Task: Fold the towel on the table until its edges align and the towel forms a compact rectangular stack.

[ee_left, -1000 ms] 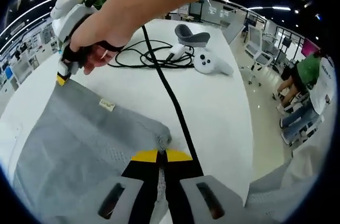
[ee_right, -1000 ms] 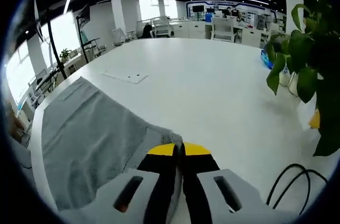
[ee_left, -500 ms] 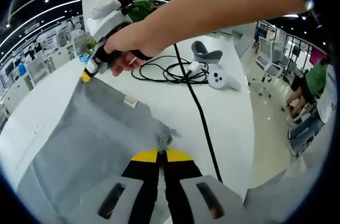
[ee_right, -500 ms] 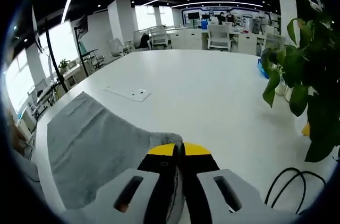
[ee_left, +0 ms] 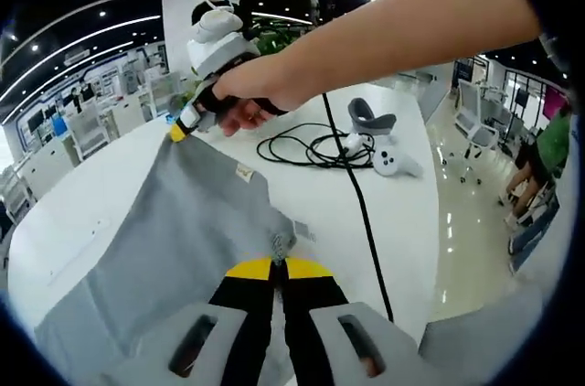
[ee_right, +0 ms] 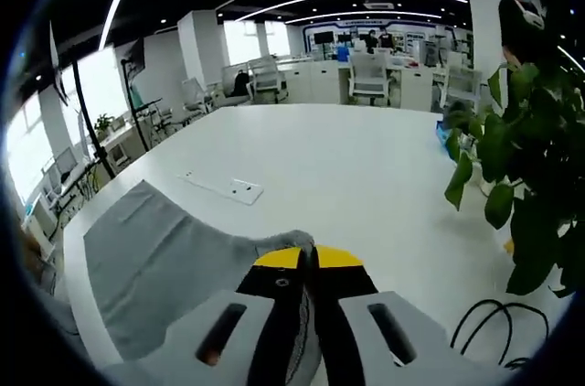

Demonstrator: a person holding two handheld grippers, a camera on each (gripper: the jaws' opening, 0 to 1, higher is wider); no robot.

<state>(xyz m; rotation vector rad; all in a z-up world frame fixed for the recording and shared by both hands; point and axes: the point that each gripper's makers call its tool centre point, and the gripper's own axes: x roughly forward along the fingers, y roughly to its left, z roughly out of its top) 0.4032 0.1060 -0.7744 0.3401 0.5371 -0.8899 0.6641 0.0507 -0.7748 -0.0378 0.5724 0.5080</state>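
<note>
Jaws of both grippers pinch corners of the soft grey cloth towel. Lift both corners evenly above the white desk, so edges meet.

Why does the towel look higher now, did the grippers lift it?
Yes. In the right gripper view the towel corner, pinched in the right gripper, has risen off the white table, which looks farther below.
</note>
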